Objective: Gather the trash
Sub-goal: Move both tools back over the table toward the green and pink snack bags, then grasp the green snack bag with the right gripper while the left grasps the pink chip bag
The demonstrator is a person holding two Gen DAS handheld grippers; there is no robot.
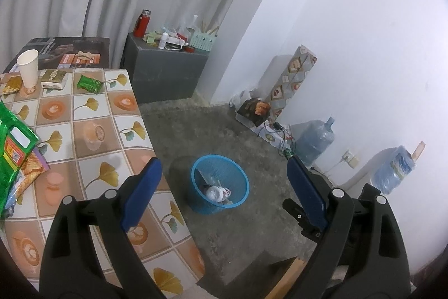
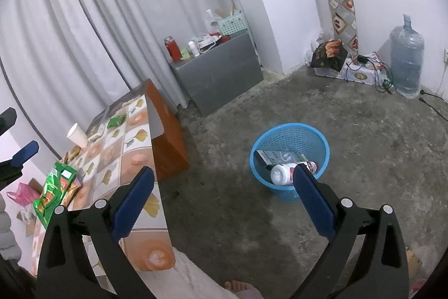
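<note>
A blue mesh wastebasket [image 1: 220, 184] stands on the concrete floor beside the table; it also shows in the right wrist view [image 2: 289, 157], holding a white bottle [image 2: 282, 173] and a flat box [image 2: 275, 156]. My left gripper [image 1: 224, 159] is open and empty, above the table's edge and the basket. My right gripper [image 2: 222, 170] is open and empty, held high over the floor left of the basket. On the tiled table [image 1: 92, 131] lie a white paper cup [image 1: 28, 67], a green packet [image 1: 89, 83], a small box [image 1: 54, 79] and a big green bag [image 1: 12, 142].
A grey cabinet [image 1: 165, 69] with a red flask [image 1: 141, 23] and clutter stands by the curtain. Two water jugs [image 1: 316, 140], a patterned roll [image 1: 292, 80], a snack box and cables line the white wall. A bare foot [image 2: 238, 286] shows at the bottom edge.
</note>
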